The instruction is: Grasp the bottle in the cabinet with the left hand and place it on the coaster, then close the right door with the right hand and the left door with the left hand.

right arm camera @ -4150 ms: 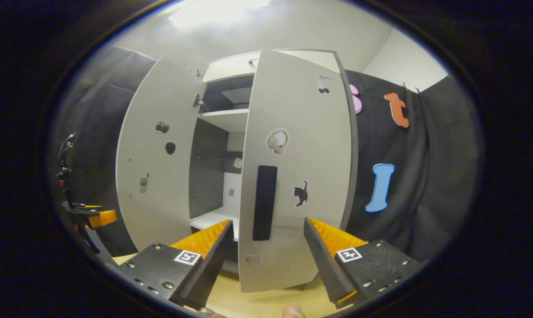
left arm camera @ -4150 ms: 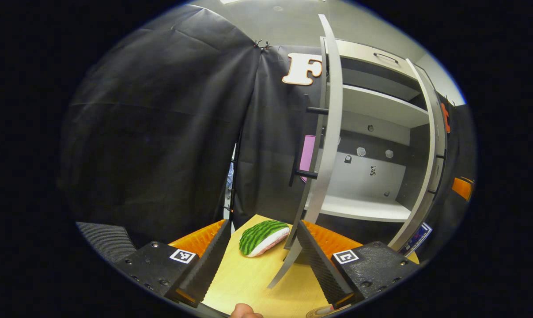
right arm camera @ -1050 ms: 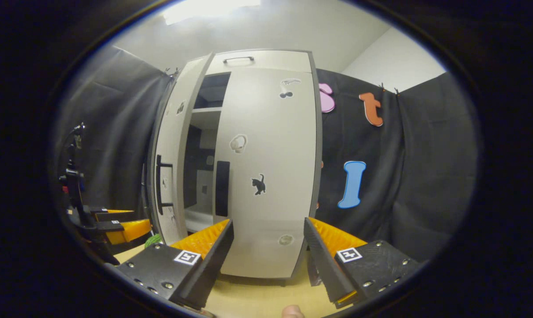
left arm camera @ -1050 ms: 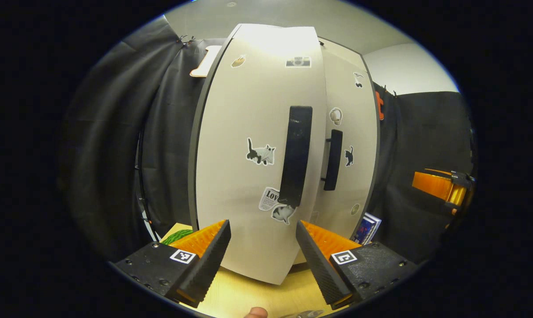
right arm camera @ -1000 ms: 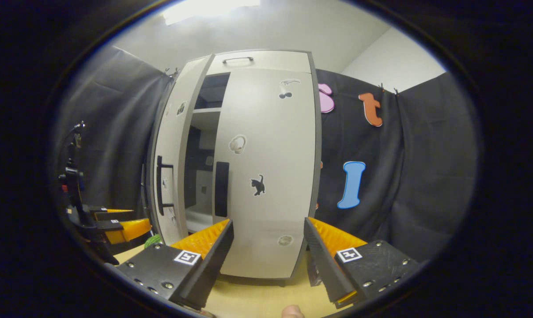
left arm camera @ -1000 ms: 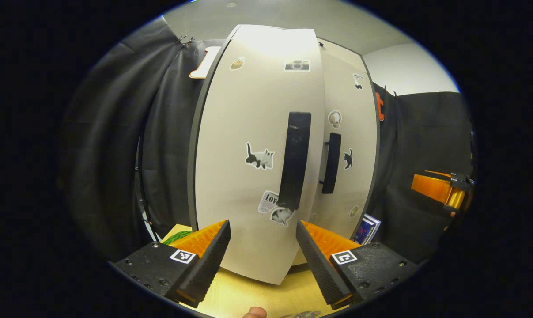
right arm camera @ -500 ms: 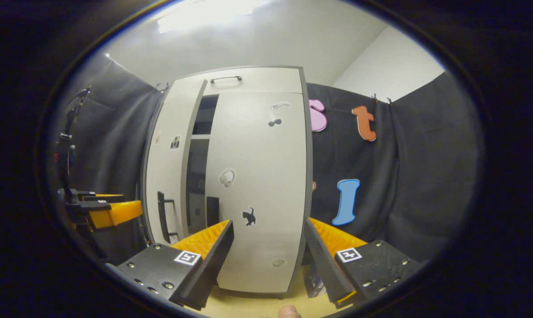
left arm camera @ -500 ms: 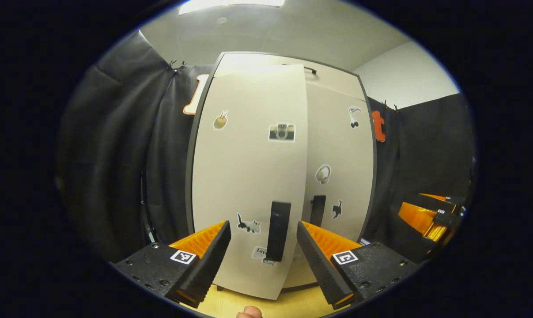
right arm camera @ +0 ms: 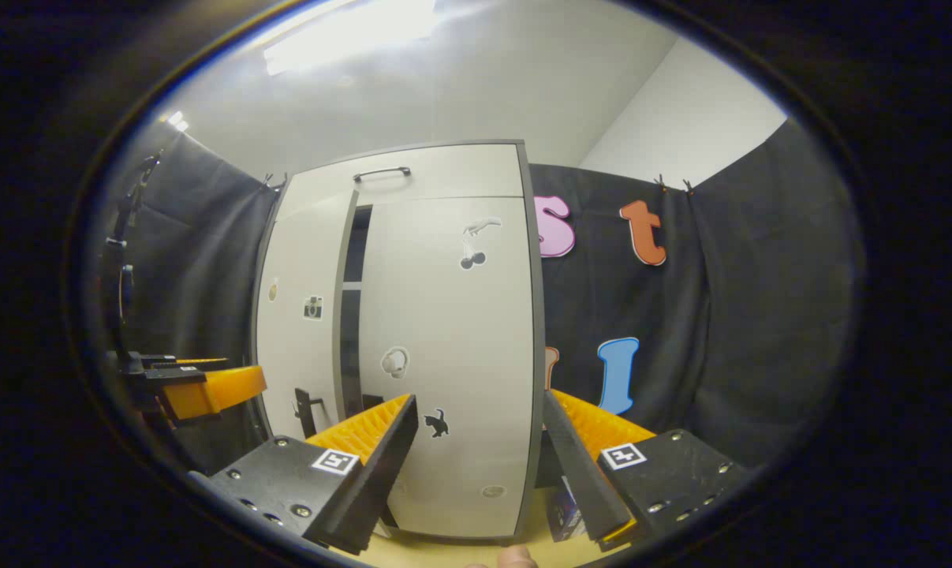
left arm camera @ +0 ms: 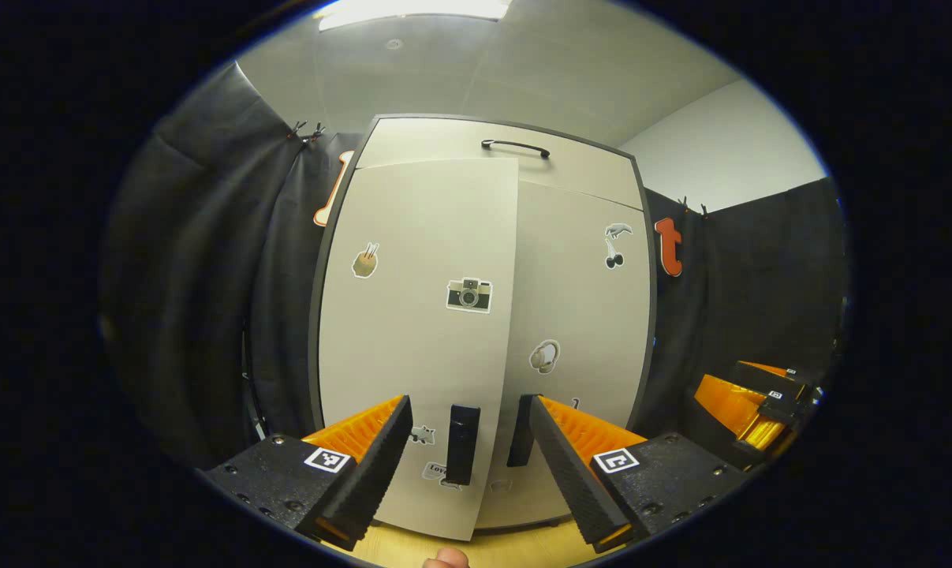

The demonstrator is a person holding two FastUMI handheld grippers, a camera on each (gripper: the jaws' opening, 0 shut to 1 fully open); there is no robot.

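Both doors nearly shut, my grippers hanging back empty.

From the left gripper (left arm camera: 468, 465) I face the cabinet (left arm camera: 483, 150); its jaws stand apart, holding nothing; the left door (left arm camera: 412, 339) sits slightly ajar, overlapping the right door (left arm camera: 578, 315); the right gripper (right arm camera: 479, 465) is likewise spread and empty; in its view a dark gap separates the doors; I cannot see the bottle or coaster from here.

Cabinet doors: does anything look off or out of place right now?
Yes. The left white cabinet door is not flush: a dark vertical gap separates it from the right white cabinet door, which looks closed. In the left gripper view the left door's edge stands forward of the right one. Both grippers are open, touching nothing.
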